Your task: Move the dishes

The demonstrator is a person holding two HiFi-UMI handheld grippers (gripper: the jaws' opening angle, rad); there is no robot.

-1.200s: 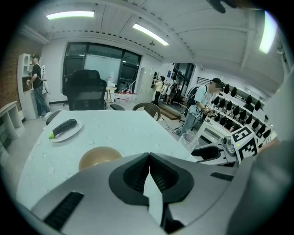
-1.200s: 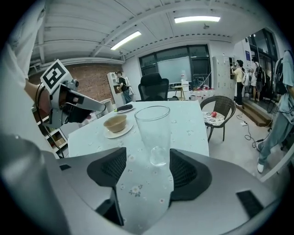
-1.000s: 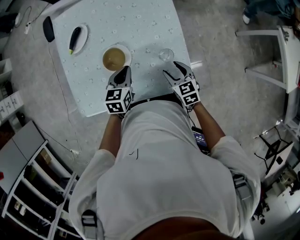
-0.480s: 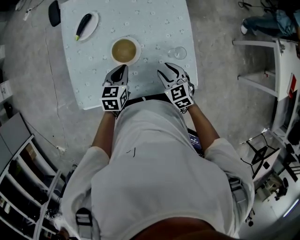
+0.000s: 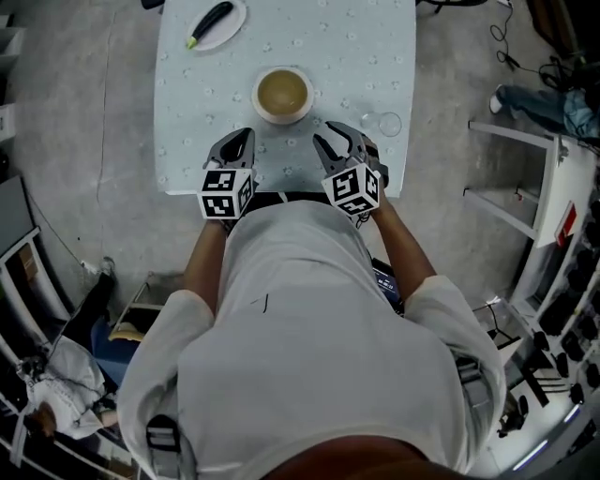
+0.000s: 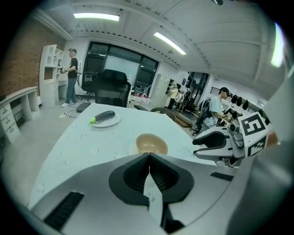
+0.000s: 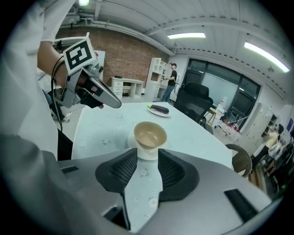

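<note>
Firstly, the left gripper [image 6: 148, 158]: its jaws stand together, the ribbed pads meeting at the tips, with nothing between them. The right gripper [image 7: 147, 156] has its jaws apart; they have just been closing, but no object lies between the pads and only the patterned tablecloth shows through the gap. Both grippers point down at the near edge of the table [image 5: 328, 37], side by side and apart from each other, the left one's marker cube [image 5: 225, 195] and the right one's marker cube [image 5: 353, 187] facing up towards the head camera. Neither gripper touches any dish. The tan bowl [image 5: 282, 94] stands upright on the table just beyond the two sets of jaws and roughly between them; in the right gripper view it sits directly ahead of the gap. A clear glass [image 5: 388, 123] stands near the table's right edge, beside the right gripper and apart from the bowl. At the far left of the table, well apart from the bowl, a white plate [image 5: 231, 31] carries a dark, elongated vegetable with a green tip [image 5: 211, 19]. In the left gripper view a person [image 6: 72, 75] stands in the background by white shelving.
</note>
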